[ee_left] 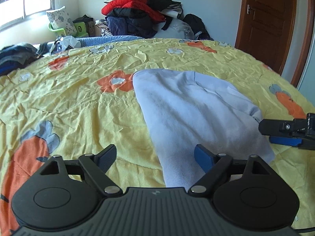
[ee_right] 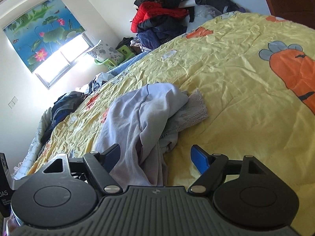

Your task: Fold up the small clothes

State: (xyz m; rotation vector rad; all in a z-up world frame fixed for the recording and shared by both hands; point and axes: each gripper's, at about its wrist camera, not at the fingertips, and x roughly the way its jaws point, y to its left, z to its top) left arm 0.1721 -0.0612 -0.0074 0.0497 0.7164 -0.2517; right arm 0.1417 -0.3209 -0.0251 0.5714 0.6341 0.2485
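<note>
Where lace trim (ee_right: 195,110) shows, pale garment (ee_right: 137,118) bunched — its near end hidden.

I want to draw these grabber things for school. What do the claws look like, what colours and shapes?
Each claw, left claw and right claw, has a dark grey ribbed body with a tiny logo, two round black discs beside it, and black angled link arms joined by shiny silver pins. The fingers end in flat blue pads. A black cable trails off the left claw's corner.
</note>
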